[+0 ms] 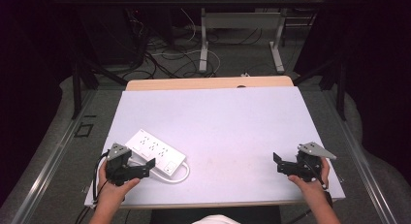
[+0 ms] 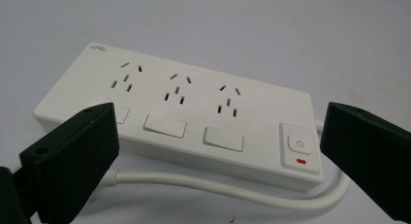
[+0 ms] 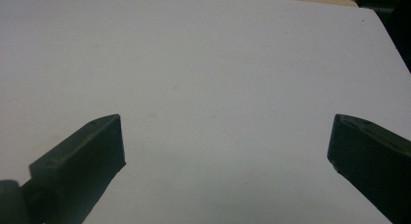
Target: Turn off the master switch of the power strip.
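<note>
A white power strip (image 1: pixel 156 152) lies at the front left of the white table (image 1: pixel 223 122), with three socket groups, rocker switches and a main button with a red mark. Its white cable (image 1: pixel 183 175) loops round its near end. My left gripper (image 1: pixel 145 166) is open just in front of the strip; in the left gripper view the strip (image 2: pixel 184 122) and cable (image 2: pixel 218 187) lie between and beyond the wide-apart jaws of the left gripper (image 2: pixel 218 136). My right gripper (image 1: pixel 278 162) is open over bare table at the front right, and the right gripper (image 3: pixel 225 141) has nothing between its jaws.
The white table top ends in a wooden strip (image 1: pixel 208 82) at the far edge. Beyond it on the floor are tangled cables (image 1: pixel 169 59) and the metal legs of another table (image 1: pixel 203 40). Dark frame posts (image 1: pixel 76 83) stand at both sides.
</note>
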A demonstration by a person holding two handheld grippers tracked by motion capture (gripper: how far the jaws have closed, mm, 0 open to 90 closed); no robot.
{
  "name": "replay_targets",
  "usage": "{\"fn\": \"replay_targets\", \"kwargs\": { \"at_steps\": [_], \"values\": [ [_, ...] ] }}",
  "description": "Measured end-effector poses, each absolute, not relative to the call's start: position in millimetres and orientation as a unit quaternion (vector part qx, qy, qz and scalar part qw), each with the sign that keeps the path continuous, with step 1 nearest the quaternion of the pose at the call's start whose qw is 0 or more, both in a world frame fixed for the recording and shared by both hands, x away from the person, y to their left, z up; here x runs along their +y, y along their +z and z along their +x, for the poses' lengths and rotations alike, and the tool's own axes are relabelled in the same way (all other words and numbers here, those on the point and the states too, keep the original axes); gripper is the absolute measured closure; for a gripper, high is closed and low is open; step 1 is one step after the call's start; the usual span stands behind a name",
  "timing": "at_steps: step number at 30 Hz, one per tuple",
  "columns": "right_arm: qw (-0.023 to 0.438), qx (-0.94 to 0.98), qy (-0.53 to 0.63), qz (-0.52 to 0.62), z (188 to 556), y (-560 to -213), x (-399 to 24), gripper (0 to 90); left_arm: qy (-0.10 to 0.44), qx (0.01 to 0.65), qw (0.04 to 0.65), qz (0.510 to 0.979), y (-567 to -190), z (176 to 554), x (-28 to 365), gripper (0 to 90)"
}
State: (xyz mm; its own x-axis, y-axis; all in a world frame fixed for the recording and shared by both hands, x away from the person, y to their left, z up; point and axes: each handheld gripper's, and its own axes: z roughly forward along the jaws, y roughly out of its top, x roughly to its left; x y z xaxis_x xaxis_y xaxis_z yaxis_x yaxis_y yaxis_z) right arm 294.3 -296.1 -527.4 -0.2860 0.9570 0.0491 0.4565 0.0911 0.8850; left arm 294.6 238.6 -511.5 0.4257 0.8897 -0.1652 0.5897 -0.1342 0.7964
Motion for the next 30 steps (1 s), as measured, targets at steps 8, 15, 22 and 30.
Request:
{"fn": "replay_targets", "kwargs": {
  "at_steps": [8, 15, 22, 30],
  "values": [
    [0.292, 0.679, 0.429, 0.52, 295.1, -527.9, -294.6, 0.0, 0.184, 0.501, 0.426, 0.73, -500.9, 296.0, 233.2, 0.4],
    [0.291, 0.677, 0.429, 0.523, 294.8, -528.3, -291.5, 0.0, 0.188, 0.494, 0.426, 0.734, -491.9, 297.6, 226.0, 0.5],
    [0.286, 0.677, 0.431, 0.524, 296.2, -529.3, -292.7, 0.0, 0.184, 0.494, 0.435, 0.73, -485.6, 300.2, 223.9, 0.5],
    [0.281, 0.674, 0.429, 0.532, 295.4, -528.2, -294.6, 0.0, 0.182, 0.491, 0.44, 0.73, -476.5, 304.8, 217.9, 0.5]
  ]
}}
